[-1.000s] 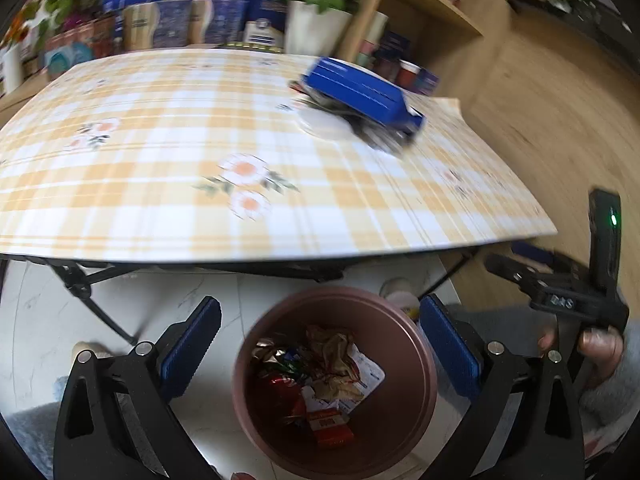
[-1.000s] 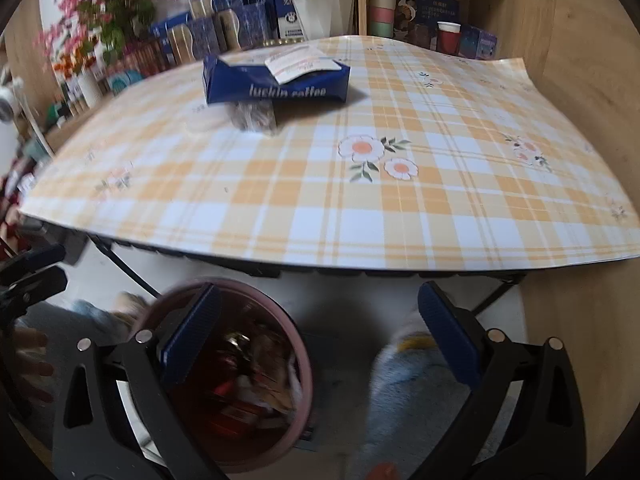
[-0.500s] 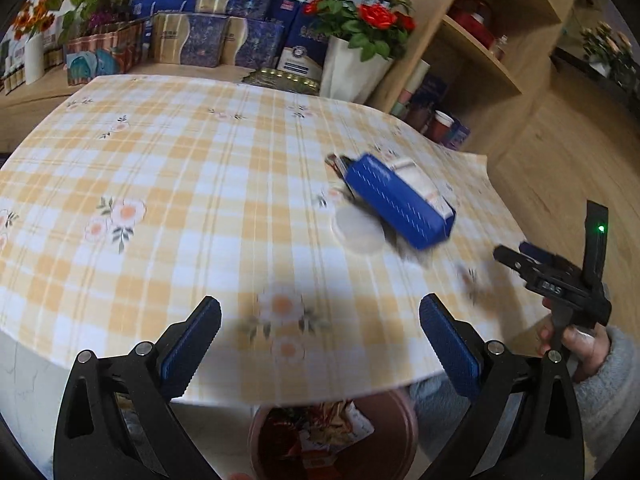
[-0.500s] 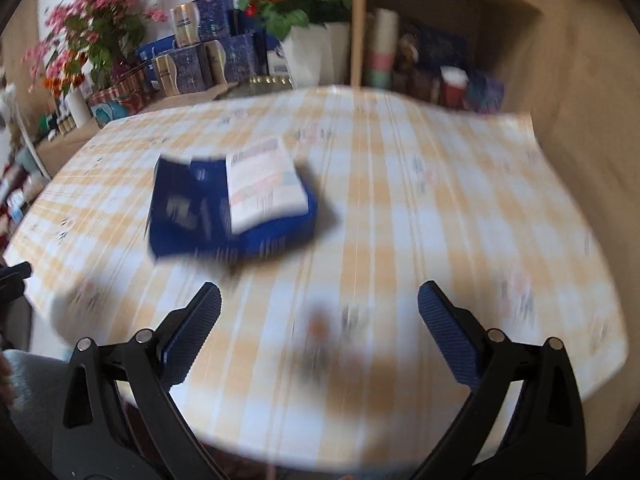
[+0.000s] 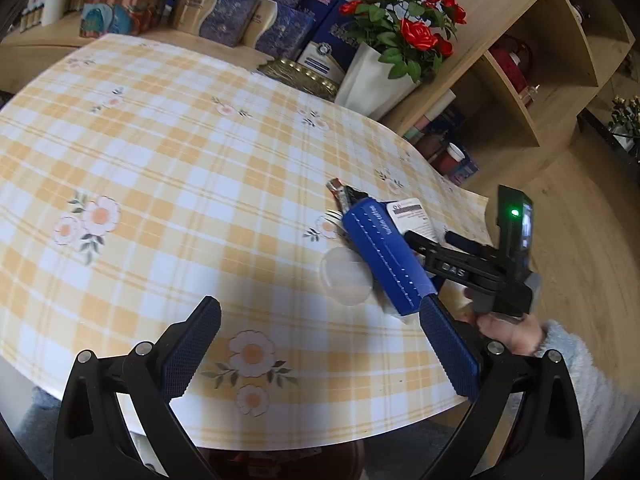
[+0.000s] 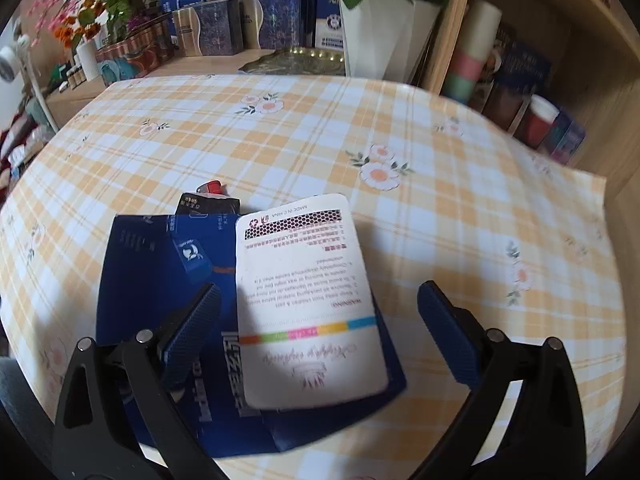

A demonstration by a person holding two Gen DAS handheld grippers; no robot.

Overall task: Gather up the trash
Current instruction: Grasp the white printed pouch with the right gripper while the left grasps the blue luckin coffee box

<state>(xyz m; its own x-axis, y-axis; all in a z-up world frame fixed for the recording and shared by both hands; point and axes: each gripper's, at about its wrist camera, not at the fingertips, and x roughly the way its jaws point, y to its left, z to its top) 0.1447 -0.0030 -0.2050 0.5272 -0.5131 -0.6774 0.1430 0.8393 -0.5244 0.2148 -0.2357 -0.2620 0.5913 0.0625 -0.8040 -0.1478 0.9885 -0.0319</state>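
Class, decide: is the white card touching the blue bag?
Touching. The right wrist view shows the white card lying flat on the blue bag, no gap.

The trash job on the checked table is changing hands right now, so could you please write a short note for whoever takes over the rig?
Left gripper: open, empty, above the near table edge.
Right gripper: open, empty, directly over the white card lying on the blue luckin coffee bag; nothing gripped.
On the checked tablecloth: the bag, the card on it, a dark snack wrapper poking out from its far side, and a clear round lid beside it.
Done: none of these is picked up.
Left: grip the card or bag, then collect the wrapper and lid. The bin barely shows at the left view's bottom edge.
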